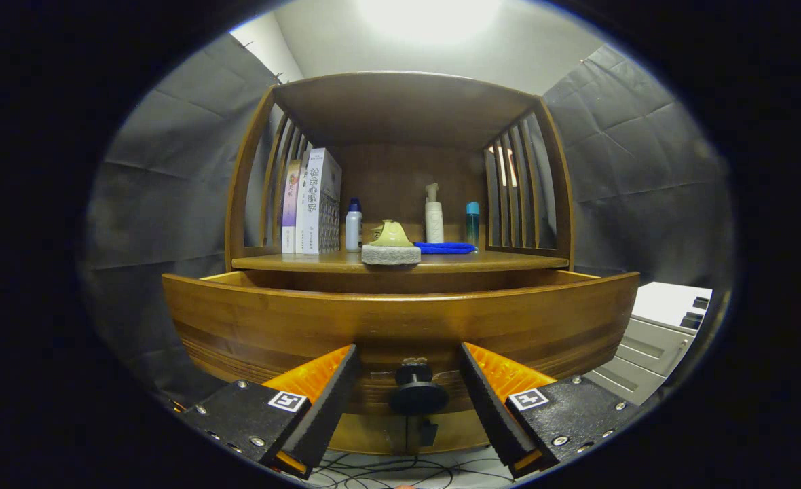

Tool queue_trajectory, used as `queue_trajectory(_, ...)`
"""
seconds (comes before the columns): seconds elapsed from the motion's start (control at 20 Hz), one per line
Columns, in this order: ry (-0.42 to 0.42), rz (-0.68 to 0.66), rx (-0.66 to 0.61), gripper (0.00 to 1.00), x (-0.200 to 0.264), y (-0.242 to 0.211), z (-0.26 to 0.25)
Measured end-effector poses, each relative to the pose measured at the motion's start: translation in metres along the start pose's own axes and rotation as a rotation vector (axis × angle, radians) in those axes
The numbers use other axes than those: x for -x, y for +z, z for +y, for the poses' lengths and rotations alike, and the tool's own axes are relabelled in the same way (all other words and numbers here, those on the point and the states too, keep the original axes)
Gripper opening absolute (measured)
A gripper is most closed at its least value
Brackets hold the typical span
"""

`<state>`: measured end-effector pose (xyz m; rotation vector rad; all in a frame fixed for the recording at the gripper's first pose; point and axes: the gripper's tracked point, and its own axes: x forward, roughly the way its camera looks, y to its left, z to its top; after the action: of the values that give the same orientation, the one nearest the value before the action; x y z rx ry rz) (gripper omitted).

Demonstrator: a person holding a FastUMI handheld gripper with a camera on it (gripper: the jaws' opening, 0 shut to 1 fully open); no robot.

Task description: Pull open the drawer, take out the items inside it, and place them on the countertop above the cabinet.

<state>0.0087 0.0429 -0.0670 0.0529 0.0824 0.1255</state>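
A wooden cabinet stands ahead with its drawer (400,326) pulled out toward me; the drawer's inside is hidden behind its front panel. A round dark knob (417,391) sticks out of the drawer front. My gripper (407,387) is open, with one finger on each side of the knob and neither finger touching it. On the countertop (509,261) above the drawer lie a grey sponge (391,255) with a yellow-green object (392,234) on it, and a blue cloth (445,248) to its right.
Books (312,204) stand at the countertop's left. A white bottle with a blue cap (353,225), a pump bottle (434,216) and a teal bottle (472,223) stand at the back. A grey-white cabinet (658,339) sits to the right. Cables (400,472) lie on the floor below.
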Motion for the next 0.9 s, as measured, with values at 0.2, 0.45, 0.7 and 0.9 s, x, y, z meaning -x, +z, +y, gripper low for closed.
queue_trajectory(0.2,0.007,0.01,-0.011,0.92,-0.009,0.0,0.001)
queue_trajectory(0.45,0.026,0.01,-0.003,0.92,-0.021,0.0,0.002)
queue_trajectory(0.7,0.02,0.018,-0.016,0.93,-0.033,0.001,0.002)
queue_trajectory(0.9,0.025,0.019,-0.017,0.92,-0.04,0.001,0.003)
